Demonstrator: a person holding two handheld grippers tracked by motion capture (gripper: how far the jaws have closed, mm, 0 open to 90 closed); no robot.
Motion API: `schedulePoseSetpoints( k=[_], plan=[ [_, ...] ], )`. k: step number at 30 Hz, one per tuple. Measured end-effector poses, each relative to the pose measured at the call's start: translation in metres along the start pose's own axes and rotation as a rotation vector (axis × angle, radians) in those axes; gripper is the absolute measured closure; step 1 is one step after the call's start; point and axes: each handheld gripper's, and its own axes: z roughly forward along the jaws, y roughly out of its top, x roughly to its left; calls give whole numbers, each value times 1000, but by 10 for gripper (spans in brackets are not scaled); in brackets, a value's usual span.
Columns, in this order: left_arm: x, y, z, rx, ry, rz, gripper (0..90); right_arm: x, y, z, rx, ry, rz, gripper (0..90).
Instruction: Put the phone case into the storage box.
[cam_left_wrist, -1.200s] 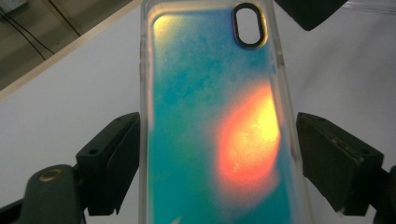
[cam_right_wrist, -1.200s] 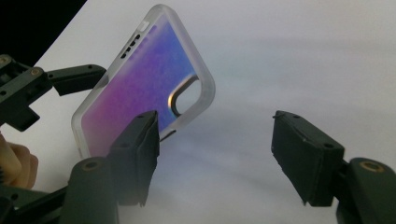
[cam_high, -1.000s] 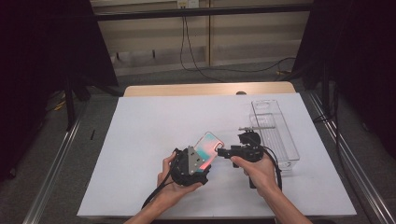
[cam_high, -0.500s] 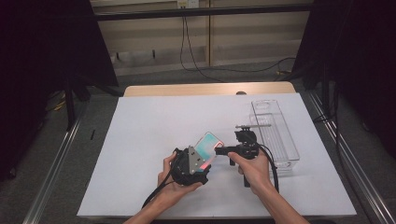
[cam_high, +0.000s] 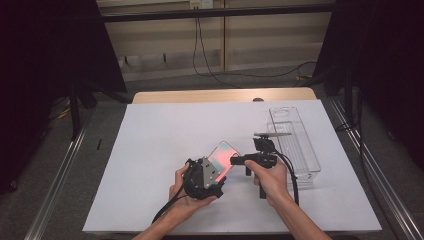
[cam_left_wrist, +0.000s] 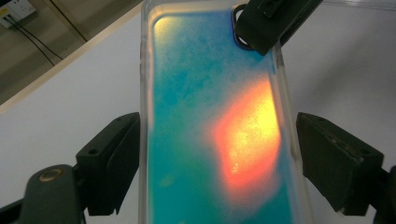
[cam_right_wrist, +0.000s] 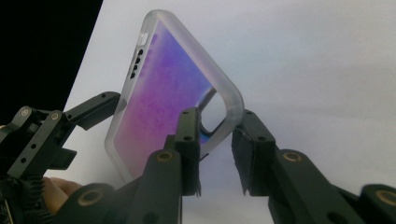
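Observation:
A translucent phone case (cam_high: 223, 156) with a blue-to-pink shimmer is held tilted above the white sheet. My left gripper (cam_high: 218, 167) is shut across its width; in the left gripper view both jaws flank the case (cam_left_wrist: 210, 116) at its long edges. My right gripper (cam_high: 236, 160) comes in from the right at the upper corner. In the right gripper view its jaws have just been closing, and they now pinch the frosted rim of the case (cam_right_wrist: 168, 84) beside the camera cutout, one jaw on each side of my right gripper (cam_right_wrist: 215, 135).
A clear plastic tray (cam_high: 295, 140) lies along the right side of the white sheet (cam_high: 165, 130). A strip of wooden table edge (cam_high: 225, 95) shows at the far side, with cables on the floor behind it. Metal rails run along both sides.
The right gripper has shifted slightly left onto the case's corner and its jaws have narrowed around the rim. The left hand and the case have stayed put.

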Motion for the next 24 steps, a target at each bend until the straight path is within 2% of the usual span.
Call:
schedulePoseSetpoints(
  k=[4, 8, 17, 24],
  plan=[
    [1, 0, 0, -1, 9, 5, 169, 1, -1, -1, -20, 8, 26, 745],
    [0, 0, 1, -2, 17, 8, 169, 2, -1, -1, -32, 5, 20, 751],
    [-1, -1, 5, 1, 29, 10, 169, -2, -2, 0, -51, 14, 50, 769],
    [0, -2, 7, -1, 47, 8, 168, -2, -1, 1, -62, 44, 82, 799]
  ],
)
